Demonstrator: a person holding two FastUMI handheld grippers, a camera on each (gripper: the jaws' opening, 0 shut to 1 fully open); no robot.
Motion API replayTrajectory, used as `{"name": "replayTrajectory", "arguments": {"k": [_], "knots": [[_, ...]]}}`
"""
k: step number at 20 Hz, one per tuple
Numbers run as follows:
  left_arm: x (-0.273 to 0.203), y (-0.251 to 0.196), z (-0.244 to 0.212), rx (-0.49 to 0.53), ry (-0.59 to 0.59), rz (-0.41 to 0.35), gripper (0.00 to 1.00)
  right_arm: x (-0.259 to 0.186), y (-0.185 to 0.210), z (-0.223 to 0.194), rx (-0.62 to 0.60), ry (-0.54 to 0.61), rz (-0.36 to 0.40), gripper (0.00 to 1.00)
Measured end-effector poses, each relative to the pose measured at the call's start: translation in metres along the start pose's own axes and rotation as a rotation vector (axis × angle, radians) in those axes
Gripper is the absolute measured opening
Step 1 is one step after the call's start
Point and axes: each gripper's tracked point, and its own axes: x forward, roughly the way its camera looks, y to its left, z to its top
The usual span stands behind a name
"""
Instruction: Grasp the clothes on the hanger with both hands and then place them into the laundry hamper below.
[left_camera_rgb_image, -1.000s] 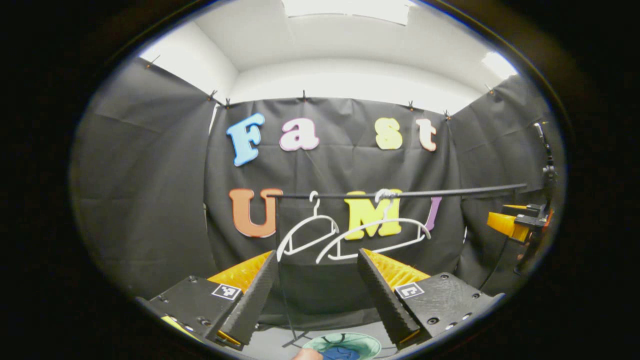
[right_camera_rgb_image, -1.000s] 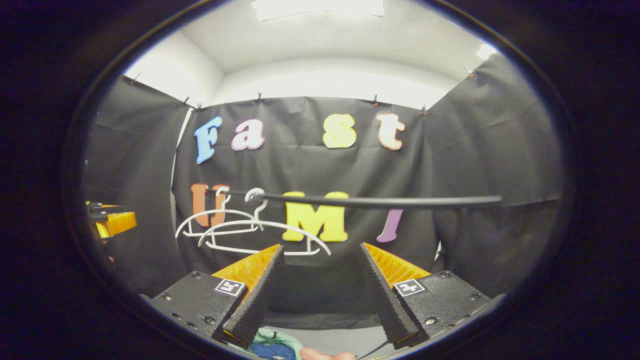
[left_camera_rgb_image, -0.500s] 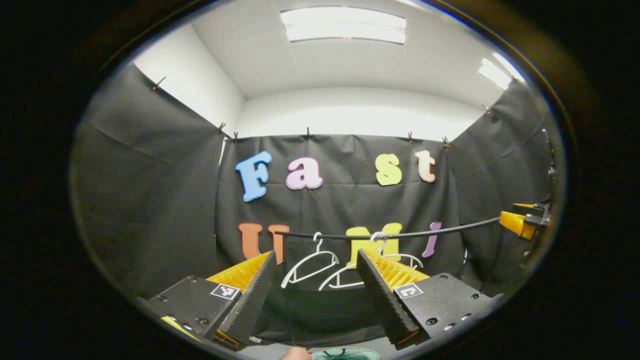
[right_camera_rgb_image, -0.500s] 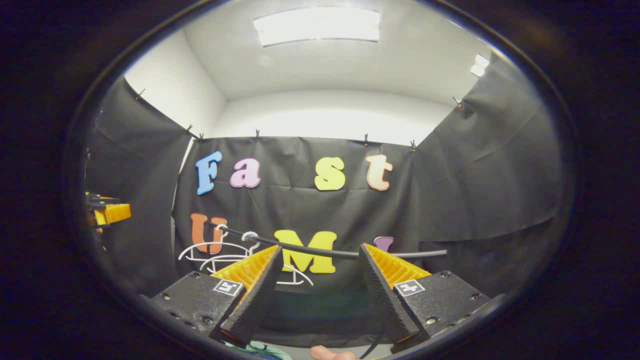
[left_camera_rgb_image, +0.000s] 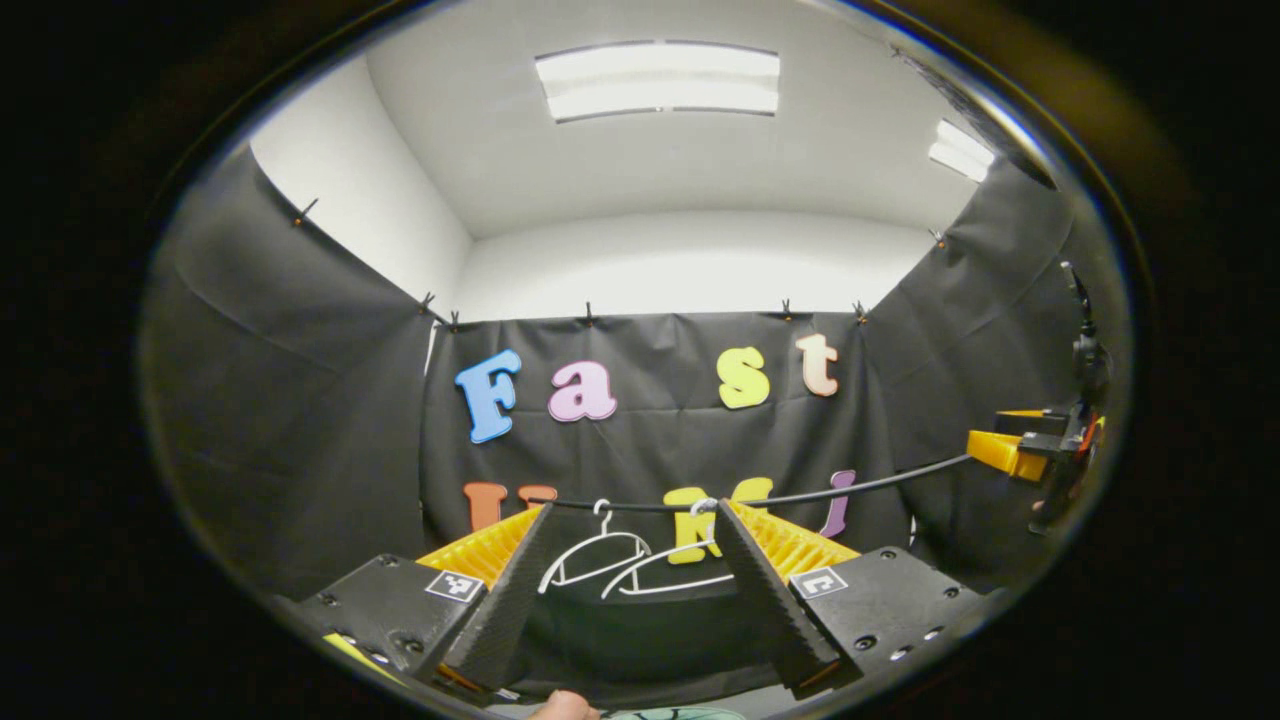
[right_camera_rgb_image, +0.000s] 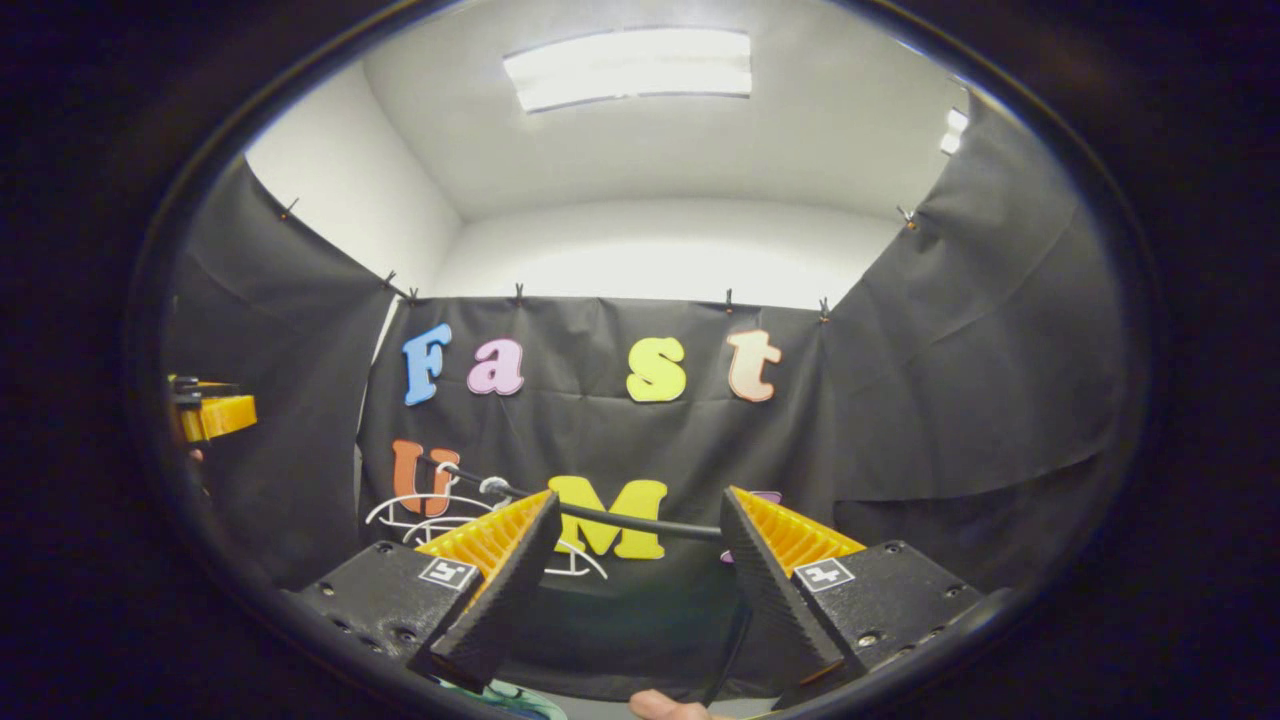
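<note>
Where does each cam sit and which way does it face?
Left gripper view: rides the left claw, tilted up at the back wall and ceiling light; own open fingers at bottom, the right claw off at right, a fingertip at the bottom edge.
Right gripper view: rides the right claw, same upward tilt; own open fingers, left claw at left.
Shared: black rail, bare white hangers.

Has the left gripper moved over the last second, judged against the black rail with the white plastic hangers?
Yes. The left gripper has tilted upward: the black rail and white plastic hangers now sit lower, between its open fingers.
</note>
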Motion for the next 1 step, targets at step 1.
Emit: {"name": "replayTrajectory", "arguments": {"k": [1], "knots": [[-0.0020,-0.0012,0.0001,0.006,0.008,0.010,0.99,-0.0020,-0.0002,0.0023,-0.002,-0.007,0.007,1.00]]}}
